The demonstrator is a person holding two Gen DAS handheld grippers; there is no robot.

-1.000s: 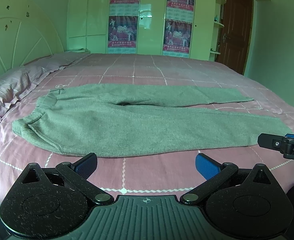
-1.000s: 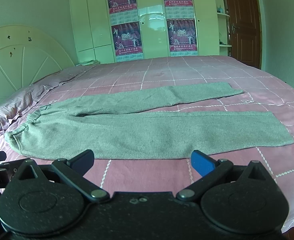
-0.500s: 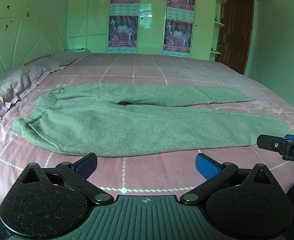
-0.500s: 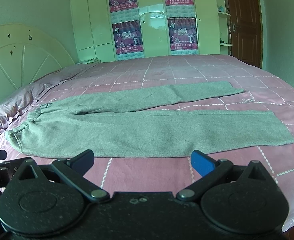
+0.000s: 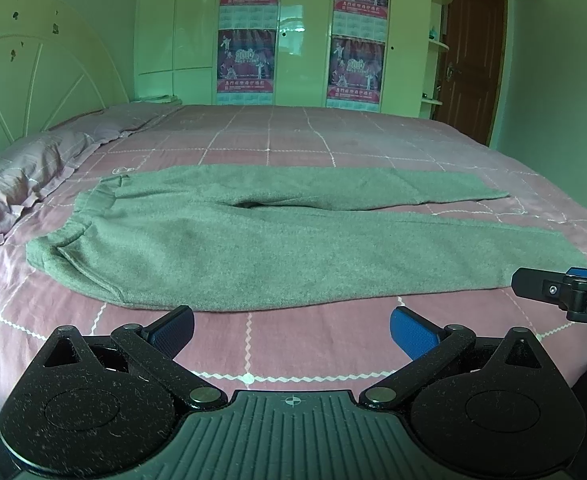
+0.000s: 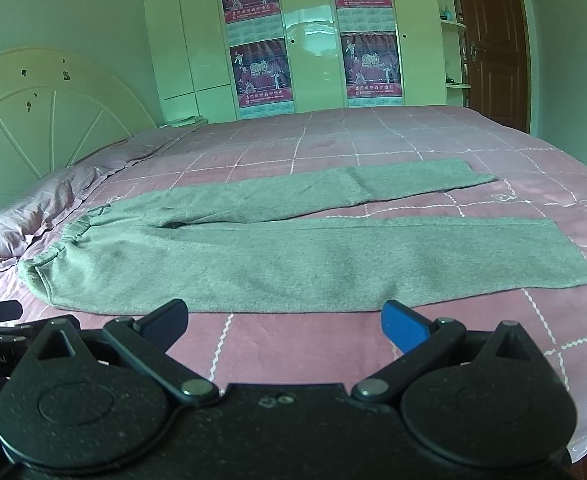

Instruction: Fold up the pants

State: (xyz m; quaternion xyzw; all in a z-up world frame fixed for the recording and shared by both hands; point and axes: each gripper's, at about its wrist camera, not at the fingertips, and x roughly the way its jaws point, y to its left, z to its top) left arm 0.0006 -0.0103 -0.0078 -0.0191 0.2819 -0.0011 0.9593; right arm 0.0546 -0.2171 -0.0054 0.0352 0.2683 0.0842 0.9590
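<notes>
Two sets of tongs, my left tongs point(image 5: 291, 330) and right tongs point(image 6: 283, 322), gape empty at frame bottom; grey sweatpants point(image 6: 293, 252) lie flat mid-frame on the pink bed point(image 6: 373, 140).

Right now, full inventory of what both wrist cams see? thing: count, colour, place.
pants: 1, grey-green, spread flat on the bed, waistband toward the headboard, legs apart
bedspread: 1, pink with white grid lines, covers the bed
pillow: 1, pale pink, at the head end
headboard: 1, cream, arched, left
wardrobe: 1, cream, far wall
posters: 4, red and dark, on the wardrobe doors
door: 1, brown, far right
left gripper: 1, black with blue pads, open, short of the pants' near edge
right gripper: 1, black with blue pads, open, short of the near edge
</notes>
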